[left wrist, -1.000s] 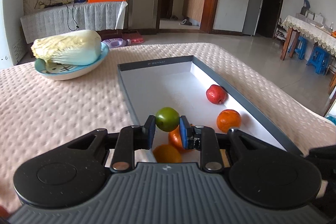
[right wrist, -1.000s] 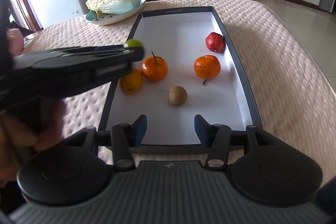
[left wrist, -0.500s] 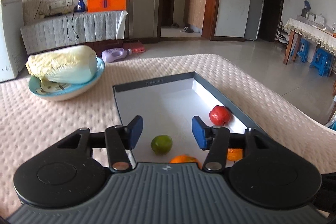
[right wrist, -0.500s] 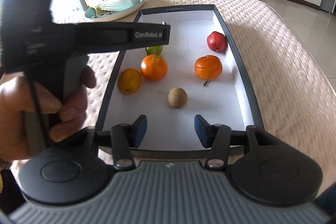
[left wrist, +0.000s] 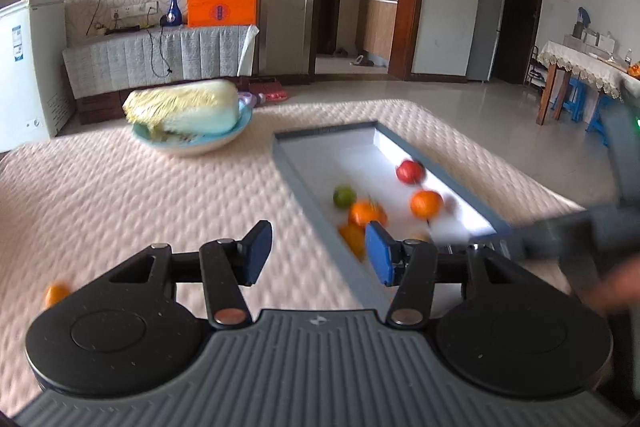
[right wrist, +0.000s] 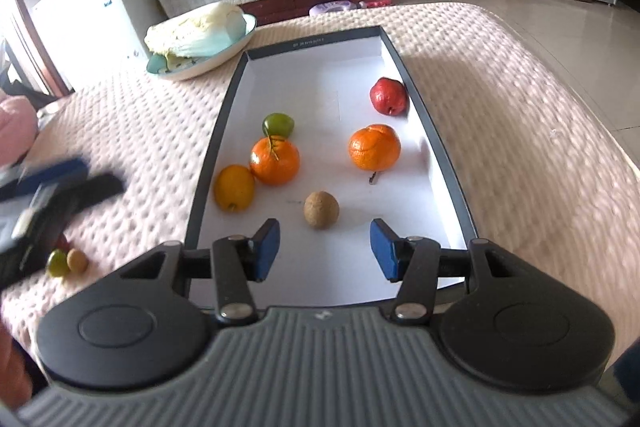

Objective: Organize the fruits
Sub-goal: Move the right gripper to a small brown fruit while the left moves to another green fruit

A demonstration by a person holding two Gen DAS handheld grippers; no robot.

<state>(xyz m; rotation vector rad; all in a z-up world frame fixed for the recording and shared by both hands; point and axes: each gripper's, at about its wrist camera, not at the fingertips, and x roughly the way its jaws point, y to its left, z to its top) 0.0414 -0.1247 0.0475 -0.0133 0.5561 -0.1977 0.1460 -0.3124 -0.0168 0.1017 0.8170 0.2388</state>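
A long grey tray (right wrist: pixel 444 163) with a white floor lies on the pink quilted table. In it lie a green fruit (right wrist: pixel 277 124), two oranges (right wrist: pixel 274 160) (right wrist: pixel 374 147), a yellow-orange fruit (right wrist: pixel 234 187), a red fruit (right wrist: pixel 387 95) and a brown kiwi (right wrist: pixel 321 209). My right gripper (right wrist: pixel 324 251) is open and empty over the tray's near end, just short of the kiwi. My left gripper (left wrist: pixel 316 253) is open and empty, over the table left of the tray (left wrist: pixel 304 183). It shows blurred in the right wrist view (right wrist: pixel 60 187). Small loose fruits (right wrist: pixel 66 261) lie on the table under it.
A blue bowl with a Chinese cabbage (right wrist: pixel 200 35) stands on the table beyond the tray's far left corner. One small orange fruit (left wrist: pixel 56 294) lies on the table at the left. The table's right edge drops to the tiled floor.
My left gripper opened and let the green fruit go into the tray, then swung left out of the tray over the table. My right gripper stayed open near the tray's near end.
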